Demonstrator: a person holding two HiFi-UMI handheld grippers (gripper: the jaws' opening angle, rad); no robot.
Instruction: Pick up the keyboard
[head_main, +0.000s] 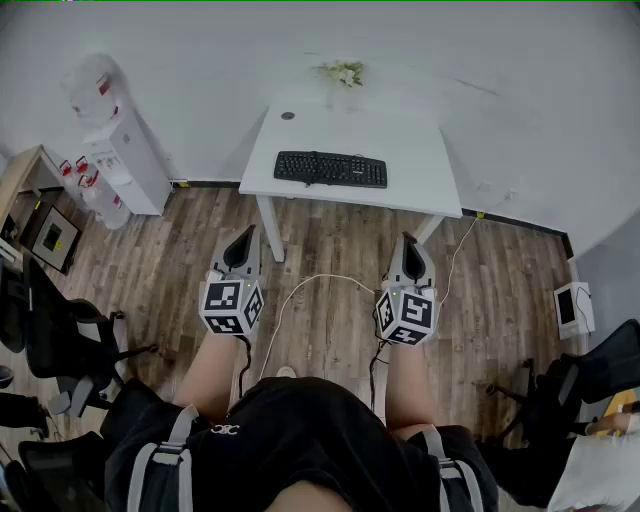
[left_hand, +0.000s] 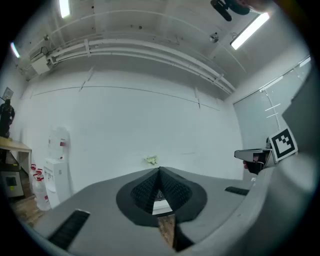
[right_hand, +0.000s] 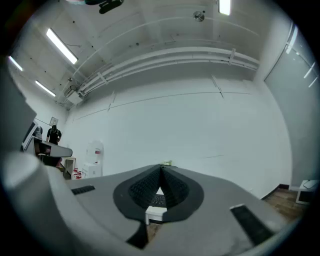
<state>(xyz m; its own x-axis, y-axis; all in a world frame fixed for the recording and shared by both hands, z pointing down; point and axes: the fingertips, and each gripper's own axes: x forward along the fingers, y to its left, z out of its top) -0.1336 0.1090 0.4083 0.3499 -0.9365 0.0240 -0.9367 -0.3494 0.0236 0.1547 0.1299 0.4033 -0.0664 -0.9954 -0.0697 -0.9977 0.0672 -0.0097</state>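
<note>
Both pairs of jaws are clenched on nothing. The left gripper and right gripper hover over the wood floor, well short of the white worktop. The black keyboard lies near the worktop's front edge, roughly centred. A water dispenser stands by the white wall.

black keyboard, flat on white table

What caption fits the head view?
Both shut, left gripper and right gripper face a black keyboard on a white desk.
</note>
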